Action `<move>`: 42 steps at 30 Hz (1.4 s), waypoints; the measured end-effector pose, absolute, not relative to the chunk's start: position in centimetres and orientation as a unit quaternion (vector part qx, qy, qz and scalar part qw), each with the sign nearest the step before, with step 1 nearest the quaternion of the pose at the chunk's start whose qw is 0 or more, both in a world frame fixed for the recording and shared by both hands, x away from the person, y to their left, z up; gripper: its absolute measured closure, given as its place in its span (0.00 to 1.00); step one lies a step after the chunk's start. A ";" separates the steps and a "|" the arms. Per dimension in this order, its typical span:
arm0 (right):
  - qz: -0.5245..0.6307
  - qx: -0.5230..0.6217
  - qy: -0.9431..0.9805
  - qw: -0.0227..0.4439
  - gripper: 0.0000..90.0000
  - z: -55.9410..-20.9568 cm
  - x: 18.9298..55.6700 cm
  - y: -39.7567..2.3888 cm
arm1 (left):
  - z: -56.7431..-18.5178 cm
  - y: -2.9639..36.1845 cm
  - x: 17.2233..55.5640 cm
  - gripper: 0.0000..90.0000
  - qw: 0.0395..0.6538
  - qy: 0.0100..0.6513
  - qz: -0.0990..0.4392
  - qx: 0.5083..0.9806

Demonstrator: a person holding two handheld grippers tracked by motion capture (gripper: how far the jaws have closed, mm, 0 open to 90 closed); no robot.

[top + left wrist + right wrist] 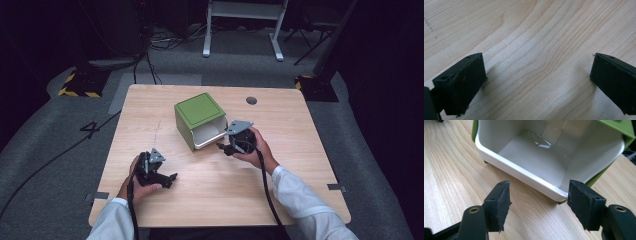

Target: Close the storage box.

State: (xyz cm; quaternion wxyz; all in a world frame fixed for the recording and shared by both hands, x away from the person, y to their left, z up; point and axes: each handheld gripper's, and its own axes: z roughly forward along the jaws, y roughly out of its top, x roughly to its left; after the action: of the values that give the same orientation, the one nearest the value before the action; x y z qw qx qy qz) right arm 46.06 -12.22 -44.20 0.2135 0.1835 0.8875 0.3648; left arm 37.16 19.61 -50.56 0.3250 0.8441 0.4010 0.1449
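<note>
A green box [197,111] stands at the middle of the wooden table [300,150], its white drawer [210,135] slid out toward the right hand. In the right gripper view the drawer [536,162] is empty and its front rim lies just beyond my right gripper [539,205]. The jaws stand apart with nothing between the pads. From above, the right gripper [223,148] points at the drawer's front. My left gripper [171,178] rests low near the front left, apart from the box. Its jaws [537,80] are spread wide over bare wood.
A round grommet hole [251,100] sits near the table's far edge. Cables trail from both grippers toward the front edge. A metal stand [245,25] and floor cables lie beyond the table.
</note>
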 end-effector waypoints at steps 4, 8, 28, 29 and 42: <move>0.360 0.180 0.887 0.225 0.33 -44.1 45.7 -12.5 | -50.6 19.6 37.2 0.00 0.325 0.401 0.145 0.844; 0.357 0.177 0.890 0.223 0.31 -44.0 45.4 -12.9 | -50.6 19.6 37.2 0.00 0.325 0.401 0.145 0.844; 0.342 0.173 0.896 0.224 0.24 -42.9 43.0 -17.3 | -50.6 19.6 37.1 0.00 0.324 0.401 0.145 0.845; 0.342 0.173 0.897 0.222 0.24 -42.9 42.9 -17.6 | -50.6 19.6 37.1 0.00 0.324 0.400 0.145 0.845; 0.330 0.190 0.898 0.221 0.24 -43.2 41.5 -20.8 | -50.6 19.5 36.9 0.01 0.325 0.401 0.144 0.845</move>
State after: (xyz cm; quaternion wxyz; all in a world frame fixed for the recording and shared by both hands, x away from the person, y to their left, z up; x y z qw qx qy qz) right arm 41.45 -20.83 -43.24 0.2211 0.1896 0.8979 0.3301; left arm 36.93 19.54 -50.56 0.3247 0.8446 0.4005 0.1442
